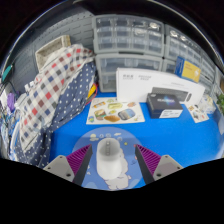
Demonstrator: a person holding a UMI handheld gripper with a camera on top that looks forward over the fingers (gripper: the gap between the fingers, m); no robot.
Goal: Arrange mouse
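Carrying looked to be the step in hand when this was taken, with the placing of the mouse not yet done; that is a judgement from how things lay. Largest in your view was the bright blue table surface (60,135), running from just ahead of the fingers out to the clutter beyond. Behind it stood a bank of clear plastic drawer units (125,42), and to one side a heap of red, white and blue checked fabric (52,85) spilled onto the blue. Further along lay a flat white cardboard box with dark print (140,84), with a small black and blue box (165,104) resting just in front of it, and a printed card with coloured pictures (115,112) flat on the blue between the fingers and those boxes. Smallest and nearest was the white computer mouse (108,160), sitting between your gripper (110,163) fingers with the purple pads (81,160) close against its flanks; the fingers seemed drawn in and pinching it, though I could not see for certain that both pads pressed. Your next move likely called for choosing a bare patch of blue, lowering squarely, and only then spreading the fingers.
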